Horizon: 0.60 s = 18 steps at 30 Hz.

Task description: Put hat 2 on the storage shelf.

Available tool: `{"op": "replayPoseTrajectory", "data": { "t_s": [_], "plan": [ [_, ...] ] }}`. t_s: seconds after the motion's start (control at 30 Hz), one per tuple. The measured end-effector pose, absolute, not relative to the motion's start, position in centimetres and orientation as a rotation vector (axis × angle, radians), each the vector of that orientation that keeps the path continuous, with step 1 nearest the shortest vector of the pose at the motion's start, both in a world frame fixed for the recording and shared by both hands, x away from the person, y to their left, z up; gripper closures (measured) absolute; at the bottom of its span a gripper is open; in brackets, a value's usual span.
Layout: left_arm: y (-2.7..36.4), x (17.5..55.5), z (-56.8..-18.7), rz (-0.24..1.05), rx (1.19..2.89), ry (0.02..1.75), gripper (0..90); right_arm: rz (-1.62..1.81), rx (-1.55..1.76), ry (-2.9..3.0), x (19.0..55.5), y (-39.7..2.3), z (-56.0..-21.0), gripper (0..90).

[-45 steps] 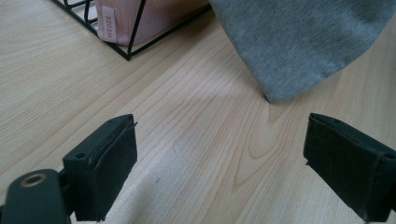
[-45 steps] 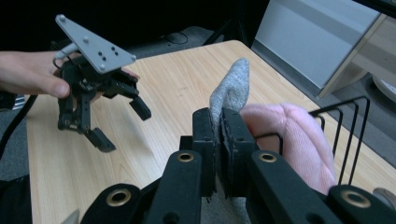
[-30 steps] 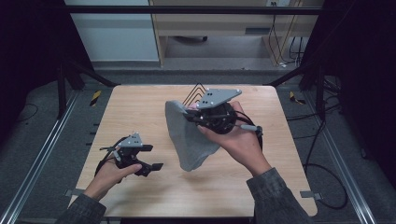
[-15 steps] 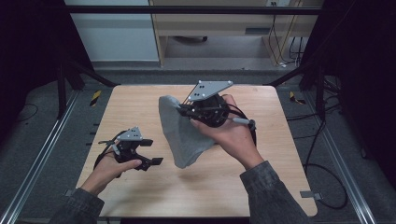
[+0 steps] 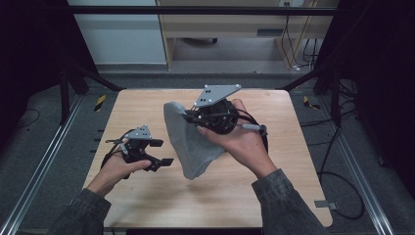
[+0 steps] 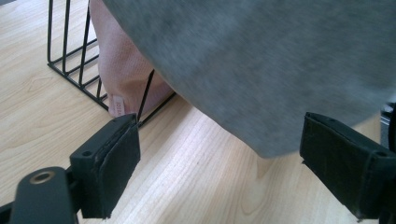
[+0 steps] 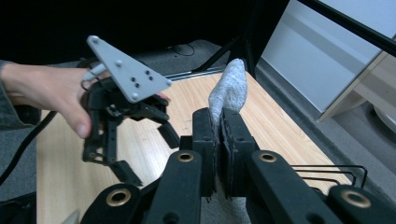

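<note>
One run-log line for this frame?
right claw: shut on grey cloth | left claw: open, empty | cloth: hanging above table

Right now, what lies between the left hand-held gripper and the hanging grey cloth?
Bare wooden tabletop, seen in the high view; left hand-held gripper open, cloth apart.

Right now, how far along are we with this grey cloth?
Done: the right gripper is shut on the grey cloth and holds it up, its lower end hanging near the table. In hand: the left gripper waits open beside the hanging edge. Left: a second grip, then probably the wire rack, where a pink cloth already sits.
</note>
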<state>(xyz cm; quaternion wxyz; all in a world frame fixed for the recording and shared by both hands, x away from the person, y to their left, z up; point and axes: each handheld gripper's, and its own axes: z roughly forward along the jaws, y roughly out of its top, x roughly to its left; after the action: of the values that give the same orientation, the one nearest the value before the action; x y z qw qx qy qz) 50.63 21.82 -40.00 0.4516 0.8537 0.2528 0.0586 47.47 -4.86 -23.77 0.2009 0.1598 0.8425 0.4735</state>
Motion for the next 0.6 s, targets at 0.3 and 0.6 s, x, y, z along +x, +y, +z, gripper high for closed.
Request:
{"op": "replayPoseTrajectory", "data": {
  "t_s": [0.3, 0.6],
  "plan": [
    [20.8, 51.7, -40.5, 0.119, 2.099, 0.607, 15.9, 1.309, 0.437, 2.374, 47.1, -4.7, -24.0, 85.6],
    [19.5, 52.3, -40.5, 0.106, 2.078, 0.583, 76.5, 1.302, 0.499, 2.372, 47.8, -5.9, -25.7, 85.7]
  ]
}}
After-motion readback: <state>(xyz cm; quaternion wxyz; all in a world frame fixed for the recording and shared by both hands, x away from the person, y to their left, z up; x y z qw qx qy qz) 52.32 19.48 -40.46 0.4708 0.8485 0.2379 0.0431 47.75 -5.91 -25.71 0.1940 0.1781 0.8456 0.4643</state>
